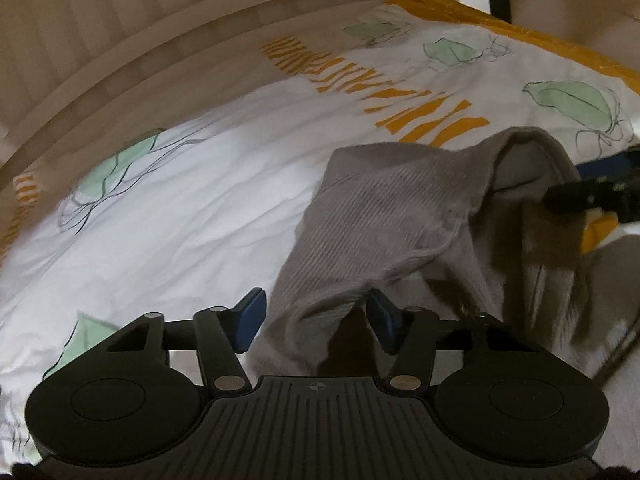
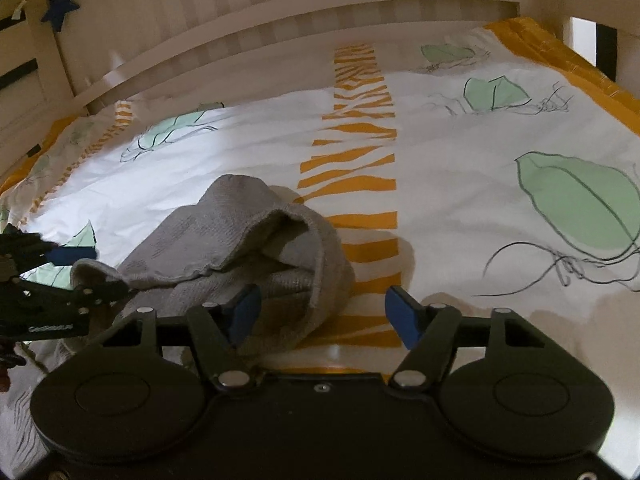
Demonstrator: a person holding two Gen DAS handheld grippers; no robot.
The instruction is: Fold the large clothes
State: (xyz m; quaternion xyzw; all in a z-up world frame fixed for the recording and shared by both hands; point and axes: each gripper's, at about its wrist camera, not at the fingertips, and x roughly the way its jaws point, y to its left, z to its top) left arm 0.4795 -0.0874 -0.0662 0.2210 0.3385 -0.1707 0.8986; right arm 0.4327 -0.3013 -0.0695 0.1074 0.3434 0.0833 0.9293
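A grey knitted garment [image 1: 384,216] lies bunched on the bed cover, one fold standing up like a hood. My left gripper [image 1: 316,320] is low over its near end. A strip of the grey cloth runs between the blue pads [image 1: 250,318], and a dark gap shows beside the right-hand pad. In the right wrist view the garment [image 2: 240,236] sits left of centre. My right gripper [image 2: 324,314] stands open, and the fold's edge reaches in beside its left pad [image 2: 244,312]. Each gripper shows in the other's view: the right gripper [image 1: 576,188] and the left gripper [image 2: 86,272].
The bed cover [image 2: 460,184] is white with green leaves and an orange striped band. A pale slatted bed rail [image 2: 280,36] runs along the far side. A blue star [image 2: 60,6] hangs at the back left.
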